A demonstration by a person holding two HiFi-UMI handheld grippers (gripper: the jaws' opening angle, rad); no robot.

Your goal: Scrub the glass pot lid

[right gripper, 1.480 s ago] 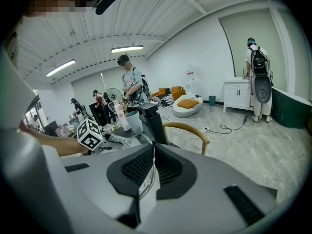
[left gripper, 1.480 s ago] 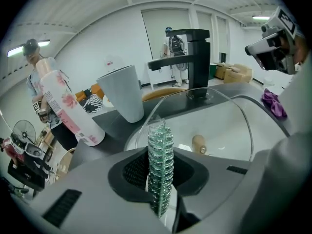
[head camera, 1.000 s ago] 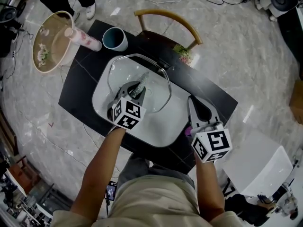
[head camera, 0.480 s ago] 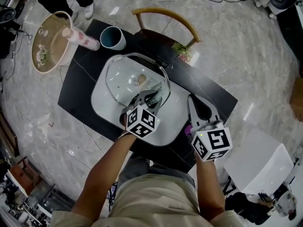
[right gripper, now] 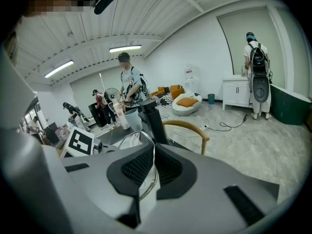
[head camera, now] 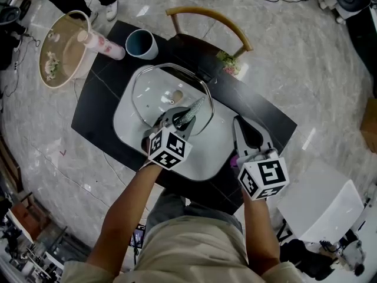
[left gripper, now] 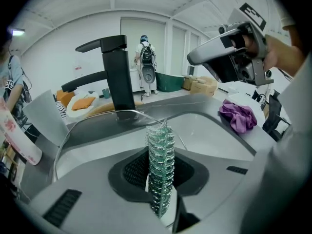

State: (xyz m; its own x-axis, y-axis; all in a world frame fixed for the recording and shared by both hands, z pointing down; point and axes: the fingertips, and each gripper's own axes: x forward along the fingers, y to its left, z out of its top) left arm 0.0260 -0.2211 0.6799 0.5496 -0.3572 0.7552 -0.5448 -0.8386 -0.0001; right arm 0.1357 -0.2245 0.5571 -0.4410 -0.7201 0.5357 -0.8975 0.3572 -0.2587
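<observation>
1. Glass pot lid (head camera: 154, 96), head view: it lies in the white sink (head camera: 206, 158) set into the black table (head camera: 94, 117). Its near edge is hidden under the left gripper (head camera: 177, 115). That gripper's fingers are clamped on a green-silver scrubber (head camera: 193, 109) over the lid's right side. The right gripper (head camera: 244, 131) hangs just right of the sink, apart from the lid.
2. Left gripper view: the fingers pinch the scrubber upright between them. The lid's rim curves behind it, and the glass itself is hard to make out. A black faucet (left gripper: 117, 72) stands beyond, and a purple cloth (left gripper: 237, 116) lies at the right.
3. Right gripper view: the fingers are together but for a thin slit and grip nothing. The curved metal edge in the slit is probably the lid's rim.
</observation>
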